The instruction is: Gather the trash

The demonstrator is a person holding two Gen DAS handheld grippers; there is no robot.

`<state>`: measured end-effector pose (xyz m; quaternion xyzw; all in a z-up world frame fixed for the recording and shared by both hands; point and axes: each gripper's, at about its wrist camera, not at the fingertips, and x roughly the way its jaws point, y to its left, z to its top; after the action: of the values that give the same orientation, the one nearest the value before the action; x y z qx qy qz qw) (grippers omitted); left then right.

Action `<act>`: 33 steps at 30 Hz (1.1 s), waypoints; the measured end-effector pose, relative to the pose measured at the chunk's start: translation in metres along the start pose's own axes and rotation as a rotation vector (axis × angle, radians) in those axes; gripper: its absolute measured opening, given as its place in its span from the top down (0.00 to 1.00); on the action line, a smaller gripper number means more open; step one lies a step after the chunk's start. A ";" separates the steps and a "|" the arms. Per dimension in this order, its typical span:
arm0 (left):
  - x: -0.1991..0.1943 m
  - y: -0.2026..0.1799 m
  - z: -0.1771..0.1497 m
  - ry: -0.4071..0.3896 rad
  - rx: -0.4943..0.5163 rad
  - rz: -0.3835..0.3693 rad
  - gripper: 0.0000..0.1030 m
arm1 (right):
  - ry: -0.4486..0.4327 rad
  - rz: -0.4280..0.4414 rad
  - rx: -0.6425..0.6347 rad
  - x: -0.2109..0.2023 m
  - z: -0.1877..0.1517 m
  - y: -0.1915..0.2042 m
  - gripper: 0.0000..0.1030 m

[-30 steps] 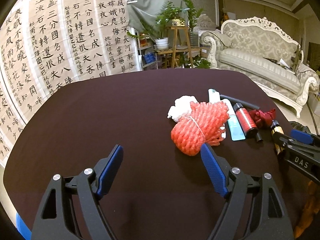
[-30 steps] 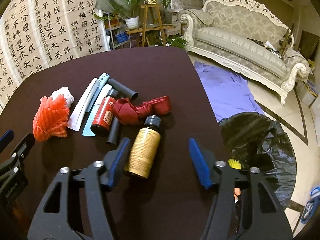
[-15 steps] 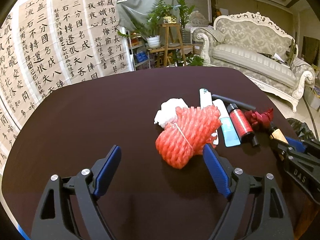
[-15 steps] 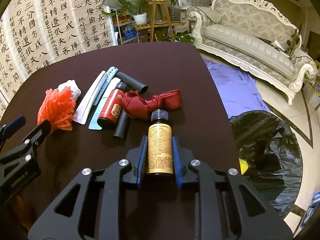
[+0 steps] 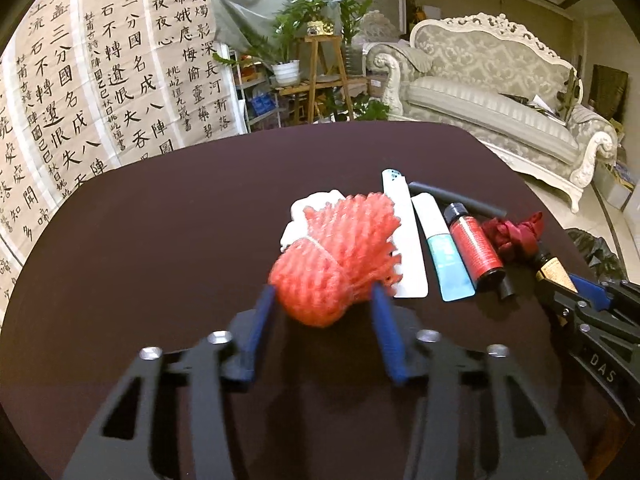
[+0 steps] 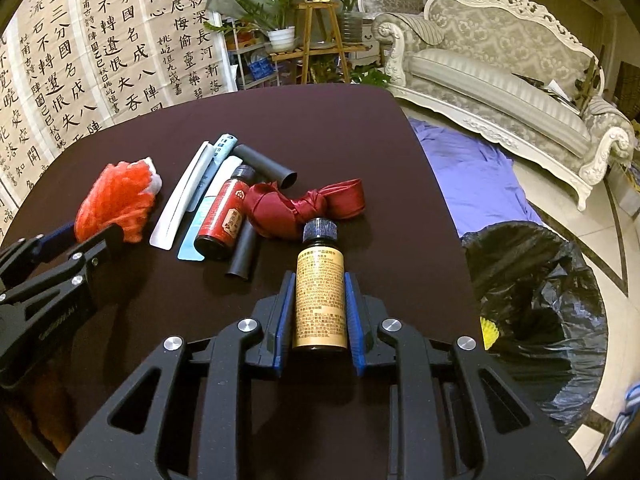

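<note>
A red foam net [image 5: 336, 256] lies on the dark round table [image 5: 160, 220], partly over a white tissue [image 5: 308, 208]. My left gripper [image 5: 322, 296] has its jaws closing on the net's near end, and both blue pads touch its sides. The right wrist view shows the same net [image 6: 116, 204] and left gripper [image 6: 88, 236] at the left. My right gripper [image 6: 319, 280] is shut on a brown bottle with a gold label [image 6: 320, 292], which lies flat with its black cap pointing away. A black trash bag [image 6: 532, 292] stands open on the floor to the right of the table.
Between the net and the bottle lie a white strip [image 6: 184, 200], a blue and white tube [image 6: 208, 208], a red bottle [image 6: 226, 216], two black tubes [image 6: 266, 166] and a dark red ribbon [image 6: 304, 204]. A purple cloth [image 6: 472, 172] and a sofa [image 6: 500, 72] are beyond the table's right edge.
The left gripper moved forward and its wide jaws came in onto the red net. The right gripper went from open around the gold-label bottle to shut on it, then kept still.
</note>
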<state>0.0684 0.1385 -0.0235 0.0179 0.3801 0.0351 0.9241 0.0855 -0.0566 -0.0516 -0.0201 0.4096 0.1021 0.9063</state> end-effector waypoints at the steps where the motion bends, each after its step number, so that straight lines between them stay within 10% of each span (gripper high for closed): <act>1: -0.001 0.001 0.000 -0.005 -0.003 -0.005 0.65 | 0.000 0.000 0.000 0.000 0.000 0.000 0.77; 21: -0.033 0.001 -0.031 -0.012 0.008 -0.004 0.67 | -0.005 0.014 -0.010 -0.011 -0.009 0.006 0.77; 26: -0.039 0.004 -0.027 -0.056 -0.004 0.023 0.28 | -0.005 0.015 -0.010 -0.011 -0.010 0.006 0.77; 33: -0.018 -0.003 -0.020 0.007 0.029 0.003 0.28 | -0.004 0.016 -0.010 -0.012 -0.010 0.006 0.77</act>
<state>0.0421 0.1345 -0.0249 0.0316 0.3836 0.0311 0.9224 0.0688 -0.0538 -0.0489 -0.0210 0.4073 0.1111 0.9063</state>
